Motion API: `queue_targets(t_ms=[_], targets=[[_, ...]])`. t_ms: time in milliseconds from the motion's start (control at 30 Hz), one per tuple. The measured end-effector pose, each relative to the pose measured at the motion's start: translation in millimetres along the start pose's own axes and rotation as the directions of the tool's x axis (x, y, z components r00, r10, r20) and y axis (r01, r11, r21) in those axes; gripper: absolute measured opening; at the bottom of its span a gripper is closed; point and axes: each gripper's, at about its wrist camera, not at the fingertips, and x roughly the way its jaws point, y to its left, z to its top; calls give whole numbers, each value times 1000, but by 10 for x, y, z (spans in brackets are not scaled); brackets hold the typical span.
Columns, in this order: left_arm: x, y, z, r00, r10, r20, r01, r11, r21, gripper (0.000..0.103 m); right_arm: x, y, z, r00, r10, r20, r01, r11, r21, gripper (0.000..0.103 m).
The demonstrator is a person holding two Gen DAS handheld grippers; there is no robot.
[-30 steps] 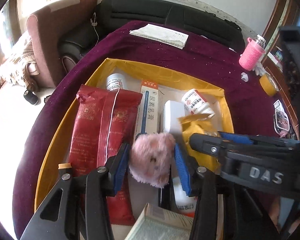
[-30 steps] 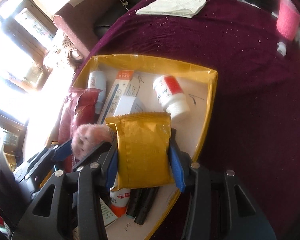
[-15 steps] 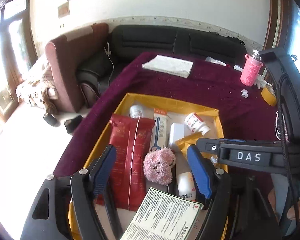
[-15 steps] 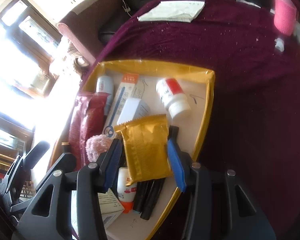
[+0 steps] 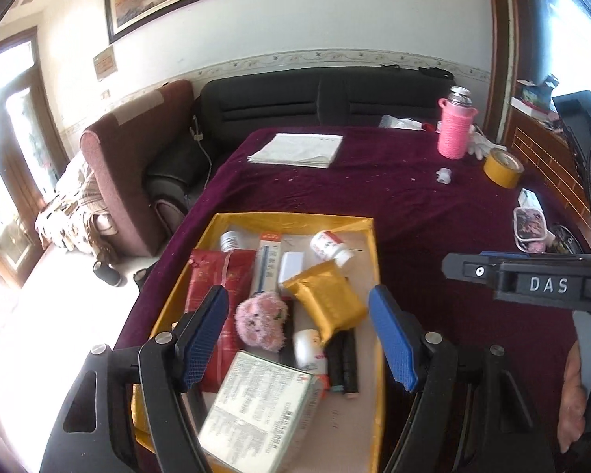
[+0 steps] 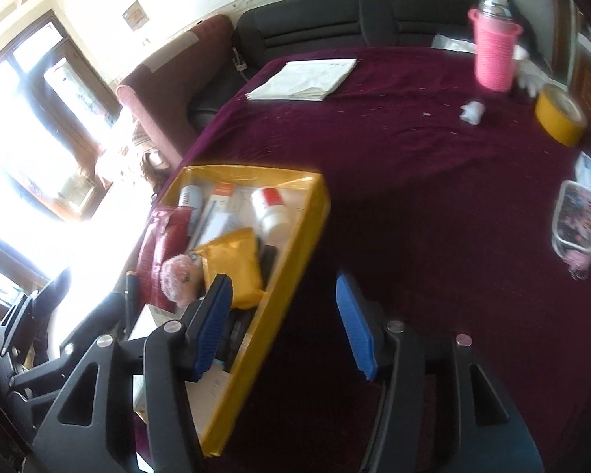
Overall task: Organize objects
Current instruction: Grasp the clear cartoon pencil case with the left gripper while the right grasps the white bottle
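Note:
A yellow-rimmed tray [image 5: 295,218] sits on the purple tablecloth; it also shows in the right wrist view [image 6: 291,252]. In it lie a pink plush toy [image 5: 261,320], a gold foil packet [image 5: 327,301], a red packet [image 5: 212,276], a white pill bottle [image 5: 331,246], a tube box [image 5: 268,262] and a printed box [image 5: 256,406]. My left gripper [image 5: 299,339] is open and empty above the tray's near end. My right gripper [image 6: 283,323] is open and empty over the tray's right rim.
A pink-sleeved bottle [image 5: 455,128], a yellow tape roll [image 5: 502,167], a folded white paper [image 5: 297,149] and a clear pouch [image 5: 530,226] lie on the cloth. A black sofa [image 5: 327,102] and a maroon armchair [image 5: 134,149] stand beyond the table's far edge.
My left gripper opened, let go of the pink plush toy and pulled back. My right gripper let go of the gold packet, which now lies in the tray, and moved right.

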Motion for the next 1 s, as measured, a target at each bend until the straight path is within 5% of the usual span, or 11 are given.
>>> queue_targets(t_ms=[233, 433, 533, 733, 867, 933, 1000], targets=[[-59, -633, 13, 995, -92, -23, 94, 992, 88, 68, -613, -1147, -94, 990, -121, 73, 108, 982, 156, 54], [71, -1155, -4, 982, -172, -72, 181, 974, 138, 68, -1233, -2346, -70, 943, -305, 129, 240, 898, 369, 60], [188, -1338, -23, 968, -219, -122, 235, 963, 130, 68, -1244, -2760, -6, 938, -328, 109, 255, 871, 419, 62], [337, -1434, 20, 958, -246, -150, 262, 961, 94, 68, -784, -2971, 366, 963, -252, 95, 189, 885, 425, 61], [411, -1338, 70, 960, -237, -149, 248, 967, 57, 68, -335, -3026, 704, 951, -307, 22, 272, 872, 407, 61], [471, -1266, 77, 958, -238, -158, 246, 968, 37, 68, -105, -3070, 751, 966, -257, -21, 240, 868, 434, 61], [536, -1211, 78, 957, -243, -161, 249, 968, 18, 68, -31, -2904, 732, 980, -197, -11, 186, 905, 382, 60]])
